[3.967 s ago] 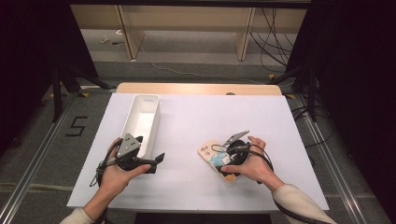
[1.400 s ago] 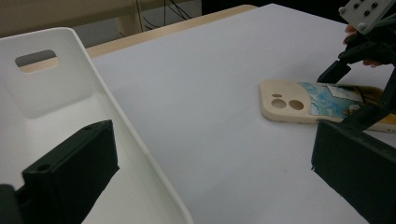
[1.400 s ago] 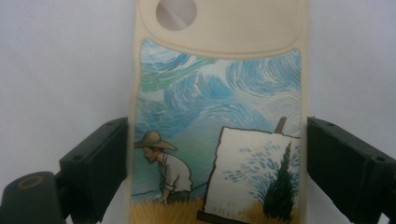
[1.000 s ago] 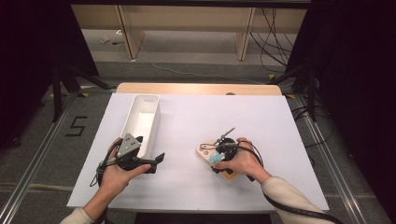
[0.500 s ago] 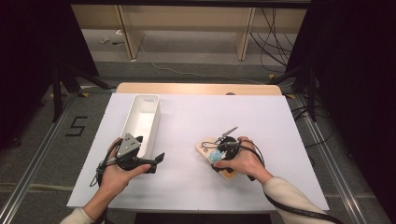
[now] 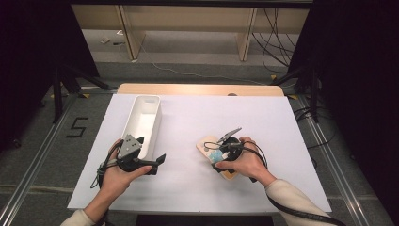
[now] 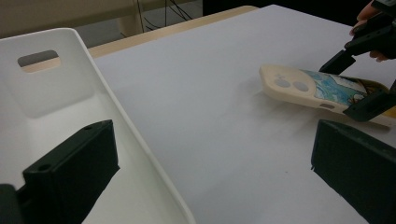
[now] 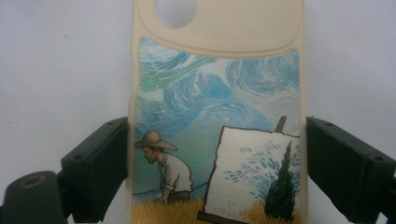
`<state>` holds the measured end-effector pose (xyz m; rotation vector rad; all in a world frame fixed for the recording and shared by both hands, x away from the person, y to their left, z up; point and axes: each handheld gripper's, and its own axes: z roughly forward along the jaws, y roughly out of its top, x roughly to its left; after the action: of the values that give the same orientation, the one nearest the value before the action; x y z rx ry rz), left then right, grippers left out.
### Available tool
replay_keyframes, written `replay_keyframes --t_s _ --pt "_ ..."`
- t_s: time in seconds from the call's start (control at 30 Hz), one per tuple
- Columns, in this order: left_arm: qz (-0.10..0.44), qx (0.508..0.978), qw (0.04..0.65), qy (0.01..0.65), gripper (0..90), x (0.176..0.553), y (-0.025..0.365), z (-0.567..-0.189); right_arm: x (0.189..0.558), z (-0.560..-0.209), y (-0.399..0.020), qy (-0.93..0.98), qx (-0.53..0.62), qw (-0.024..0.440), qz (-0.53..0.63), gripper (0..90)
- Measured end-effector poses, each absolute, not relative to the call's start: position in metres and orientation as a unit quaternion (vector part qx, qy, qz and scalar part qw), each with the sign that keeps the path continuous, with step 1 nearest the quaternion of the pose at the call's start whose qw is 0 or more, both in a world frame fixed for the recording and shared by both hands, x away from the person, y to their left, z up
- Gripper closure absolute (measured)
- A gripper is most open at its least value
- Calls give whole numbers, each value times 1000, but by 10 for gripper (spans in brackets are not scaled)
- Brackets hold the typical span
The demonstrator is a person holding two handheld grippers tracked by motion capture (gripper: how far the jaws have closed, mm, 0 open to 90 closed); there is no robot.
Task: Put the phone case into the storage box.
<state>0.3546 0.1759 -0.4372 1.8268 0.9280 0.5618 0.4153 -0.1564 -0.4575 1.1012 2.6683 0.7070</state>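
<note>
The right gripper (image 6: 217, 159) is pointing down over the phone case (image 8: 217, 121), its jaws standing against the case's two long sides, gripping it as it is lying flat on the white table (image 6: 197, 117). To the left, the left gripper (image 6: 155, 162) is resting in the person's hand with jaws wide apart and empty, and beyond it the white tray (image 6: 141, 123) is sitting lengthwise along the table's left side

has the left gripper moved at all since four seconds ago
No. In the high view the black left gripper sits by the near end of the long white plastic tray, the same spot as in every earlier picture.
</note>
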Motion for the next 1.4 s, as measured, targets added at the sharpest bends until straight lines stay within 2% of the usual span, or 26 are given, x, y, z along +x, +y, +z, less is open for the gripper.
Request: replay_keyframes --t_s 1.1,1.4 --pt "230 749 490 381 14 357 174 -436 407 -447 -170 851 338 140 378 122" --pt "210 741 516 376 52 373 153 -411 403 -442 -168 843 311 153 410 122"
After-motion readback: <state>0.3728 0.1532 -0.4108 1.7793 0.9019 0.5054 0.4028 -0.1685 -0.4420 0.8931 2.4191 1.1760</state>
